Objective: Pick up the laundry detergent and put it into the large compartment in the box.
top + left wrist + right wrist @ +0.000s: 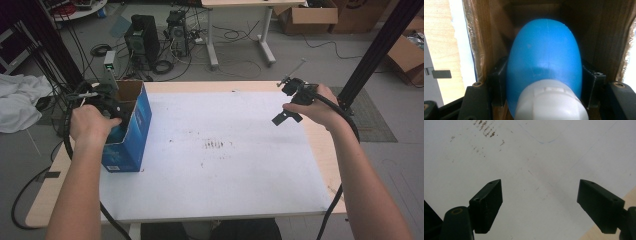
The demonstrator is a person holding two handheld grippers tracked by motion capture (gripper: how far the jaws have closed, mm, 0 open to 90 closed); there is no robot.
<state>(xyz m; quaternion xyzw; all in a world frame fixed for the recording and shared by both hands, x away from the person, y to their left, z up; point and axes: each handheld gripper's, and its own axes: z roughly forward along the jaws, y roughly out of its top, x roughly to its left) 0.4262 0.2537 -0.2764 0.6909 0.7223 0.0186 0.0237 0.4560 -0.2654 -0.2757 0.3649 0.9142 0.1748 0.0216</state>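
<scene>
One container stands on the tabletop (310,150): a blue cardboard box (131,135), open at the top, set at the left edge of the white sheet (225,155) that covers most of the surface. The left claw (107,102) reaches down into the box's open mouth from the left edge of the tabletop, with the left hand (90,122) above the rim.

In the left gripper view, the brown inner walls of the box (486,37) rise on both sides, and the claw's two black jaws are clamped on the flanks of a blue bottle (544,60) with a white cap (551,102); the cap end points toward the camera and the rounded blue end points deeper into the box. The bottle thus lies inside the box, gripped by the left claw.

The right claw (286,116) is held by the right hand (320,107) above the far right corner of the tabletop, well apart from the box. In the right gripper view its jaws stand wide apart over the stained white sheet (524,165), with nothing between them.
</scene>
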